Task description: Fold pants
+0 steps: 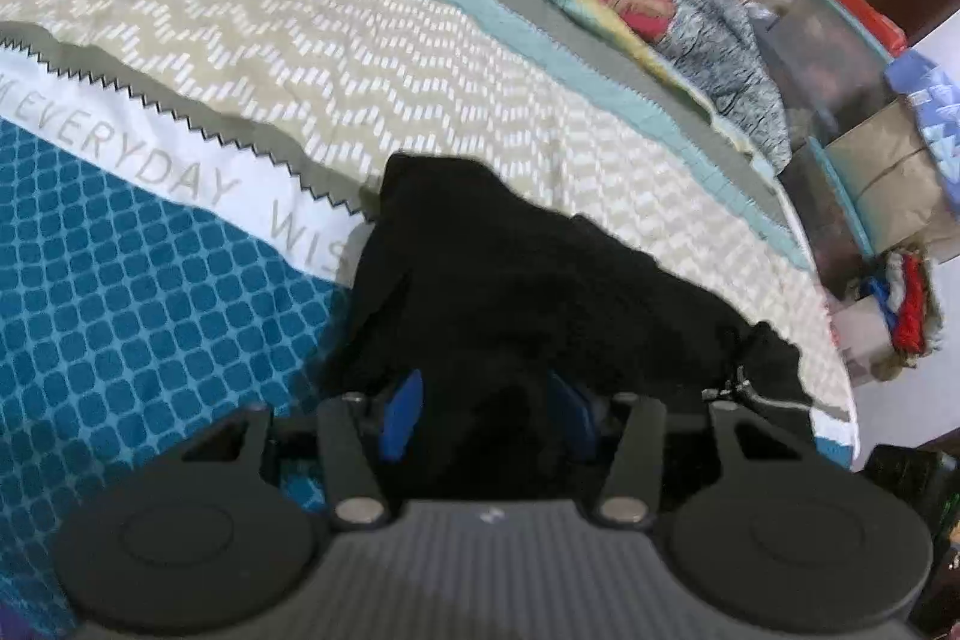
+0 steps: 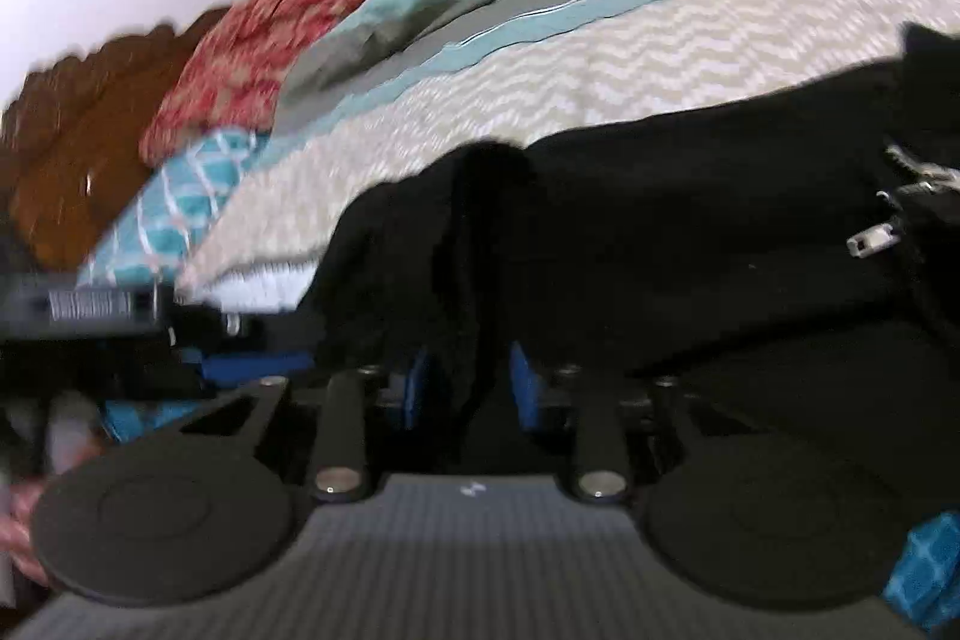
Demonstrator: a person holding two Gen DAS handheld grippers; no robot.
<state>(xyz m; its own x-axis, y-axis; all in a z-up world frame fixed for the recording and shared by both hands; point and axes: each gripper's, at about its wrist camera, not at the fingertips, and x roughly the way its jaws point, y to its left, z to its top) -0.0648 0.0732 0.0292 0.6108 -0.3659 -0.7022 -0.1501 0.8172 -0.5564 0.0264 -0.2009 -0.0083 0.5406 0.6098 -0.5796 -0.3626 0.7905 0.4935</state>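
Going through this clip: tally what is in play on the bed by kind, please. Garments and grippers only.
Black pants: 1
Grippers: 2, the left gripper and the right gripper, each with black cloth between its blue pads
Total: 3

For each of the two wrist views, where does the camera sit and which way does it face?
Left wrist: on the left gripper, facing down along its blue fingers at the black pants on the bedspread.
Right wrist: on the right gripper, facing across the pants toward the red floral pillow; a hand shows lower left.
Shared: the pants, bedspread, metal clasp.
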